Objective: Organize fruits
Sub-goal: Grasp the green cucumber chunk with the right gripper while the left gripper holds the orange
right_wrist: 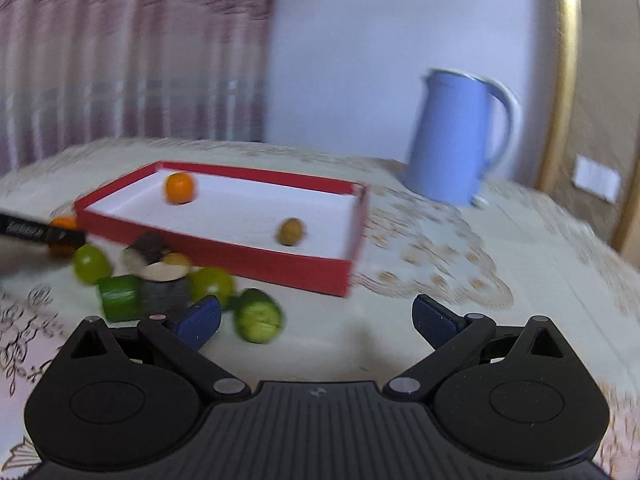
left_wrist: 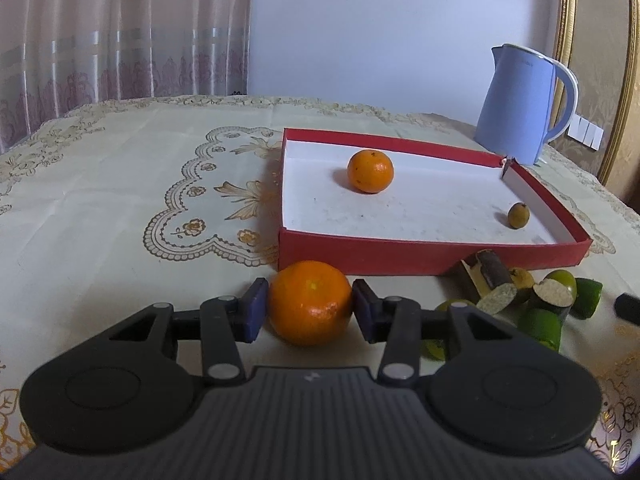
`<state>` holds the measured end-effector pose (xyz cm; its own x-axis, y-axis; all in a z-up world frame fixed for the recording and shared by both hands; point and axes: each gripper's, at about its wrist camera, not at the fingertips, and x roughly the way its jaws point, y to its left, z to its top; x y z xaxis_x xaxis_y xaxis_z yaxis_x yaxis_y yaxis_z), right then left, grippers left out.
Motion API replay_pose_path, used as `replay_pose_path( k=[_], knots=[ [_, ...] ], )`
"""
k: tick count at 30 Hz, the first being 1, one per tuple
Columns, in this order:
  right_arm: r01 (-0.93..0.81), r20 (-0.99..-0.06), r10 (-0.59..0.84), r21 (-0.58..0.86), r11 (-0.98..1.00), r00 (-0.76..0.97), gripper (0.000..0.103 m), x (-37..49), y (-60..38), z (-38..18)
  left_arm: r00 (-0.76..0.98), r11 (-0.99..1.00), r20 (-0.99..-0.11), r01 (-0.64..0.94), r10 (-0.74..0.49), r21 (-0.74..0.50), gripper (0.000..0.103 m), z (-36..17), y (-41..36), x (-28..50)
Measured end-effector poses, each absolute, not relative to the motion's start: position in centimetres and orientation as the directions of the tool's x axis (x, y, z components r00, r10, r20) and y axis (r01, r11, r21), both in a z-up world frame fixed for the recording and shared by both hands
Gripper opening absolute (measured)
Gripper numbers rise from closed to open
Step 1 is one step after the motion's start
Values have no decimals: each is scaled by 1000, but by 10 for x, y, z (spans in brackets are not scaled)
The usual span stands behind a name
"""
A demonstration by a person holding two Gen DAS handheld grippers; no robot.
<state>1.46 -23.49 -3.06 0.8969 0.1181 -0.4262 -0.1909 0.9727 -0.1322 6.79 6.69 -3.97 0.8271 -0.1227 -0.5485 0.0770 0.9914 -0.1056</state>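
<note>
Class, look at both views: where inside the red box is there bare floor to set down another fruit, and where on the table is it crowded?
Inside the red box, the white floor between the orange and the small brown fruit is bare, as is the near-left corner. It is crowded outside the front wall, at the pile of green fruits and cane pieces.

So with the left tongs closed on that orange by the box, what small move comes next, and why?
Probably lift the orange and carry it over the red box wall: the left tongs grip it on the tablecloth, and another orange already sits inside.
</note>
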Motion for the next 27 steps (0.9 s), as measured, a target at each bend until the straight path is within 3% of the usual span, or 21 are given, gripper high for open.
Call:
replay_pose_path(
  k=[1,4,6,8,11,15,27],
  knots=[
    [-204,-424,119,-161,966,898,101,16,-229,-32,827,991,-549,77,-123,-107,42,-40,67,68],
    [-232,-441,110,-233,944,890,83,21,-213,-37,825,991,-552,77,-125,-110,42,-40,67,69],
    [-248,-474,114,-231,941,873,67,30,-209,-41,824,991,-552,77,-126,-111,42,-40,67,69],
    [-259,-506,115,-223,940,855,58,34,-207,-44,825,991,-551,77,-126,-111,42,-40,67,69],
    [-267,-508,127,-214,940,852,57,35,-208,-44,825,991,-551,77,-126,-111,42,-40,67,69],
    [-296,-531,156,-188,937,833,36,40,-206,-46,825,991,-551,77,-126,-112,42,-40,67,69],
    [-251,-521,171,-86,964,836,31,44,-220,-42,824,991,-552,77,-126,-112,42,-40,67,69]
  ],
)
